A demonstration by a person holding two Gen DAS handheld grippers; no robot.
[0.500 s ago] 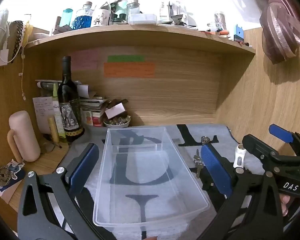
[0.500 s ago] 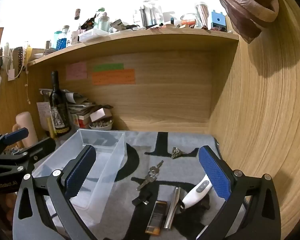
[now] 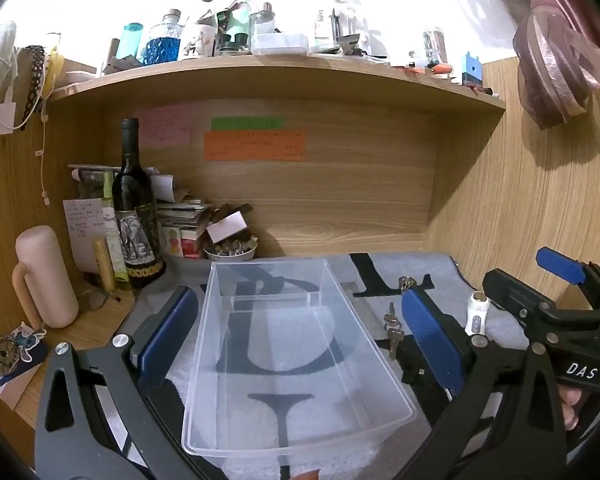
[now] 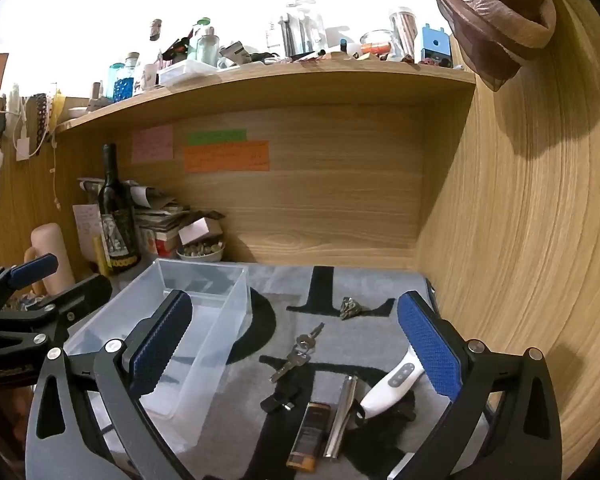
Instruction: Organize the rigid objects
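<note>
Left tongs [image 3: 300, 340] spread wide around the clear plastic bin [image 3: 292, 360], gripping nothing. Right tongs [image 4: 296, 344] gape empty over the keys [image 4: 300, 350].

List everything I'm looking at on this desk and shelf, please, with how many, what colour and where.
Plastic bin: one, clear, empty, left on the mat.
Mat: one, grey with black letters, on the desk.
Keys: one bunch, silver, mid-mat, right of the bin.
White device: one, with buttons, right on the mat.
Metal tube: one, silver, beside the white device.
Flat case: one, dark with an orange end, near edge.
Black clip: one, below the keys.
Metal lump: one, grey, far on the mat.
Wine bottle: one, dark, back left.
Pink cylinder: one, far left.
Small bowl: one, white, behind the bin.
Sticky notes: pink, green, orange, back wall.
Shelf: wooden, crowded with bottles and jars.
Left gripper: black, blue pads, jaws open around the bin.
Right gripper: same, jaws open above the keys.
</note>
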